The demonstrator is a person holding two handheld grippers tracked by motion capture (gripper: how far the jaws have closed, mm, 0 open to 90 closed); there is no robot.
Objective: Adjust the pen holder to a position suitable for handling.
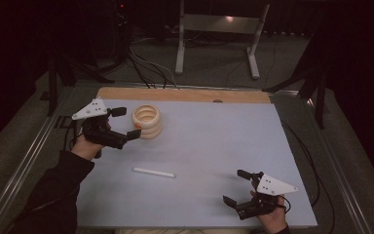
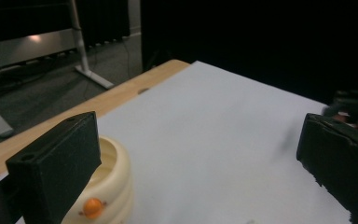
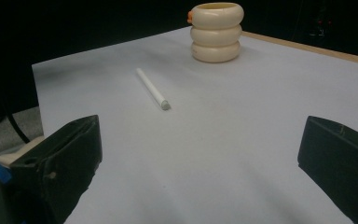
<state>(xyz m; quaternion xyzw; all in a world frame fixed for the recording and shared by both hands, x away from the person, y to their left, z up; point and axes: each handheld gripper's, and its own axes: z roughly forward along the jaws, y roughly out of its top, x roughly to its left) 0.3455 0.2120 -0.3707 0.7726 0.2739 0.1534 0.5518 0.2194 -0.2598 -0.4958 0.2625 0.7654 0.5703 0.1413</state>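
Left gripper [image 1: 126, 123] is held agape just beside ringed cup [image 1: 146, 122]; right gripper [image 1: 235, 186], agape, is seen well apart from white stick [image 1: 154, 172].

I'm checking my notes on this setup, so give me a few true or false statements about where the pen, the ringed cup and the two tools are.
1. The white pen lies flat on the table sheet, apart from both tools. True.
2. The cream ringed cup lies tipped on its side. False: it stands upright, opening upward.
3. The left tool is open, right beside the cup. True.
4. The right tool is shut on the pen. False: it is open and holds nothing; the pen lies ahead of it.
5. The pen stands inside the cup. False: it lies on the sheet, well apart from the cup.
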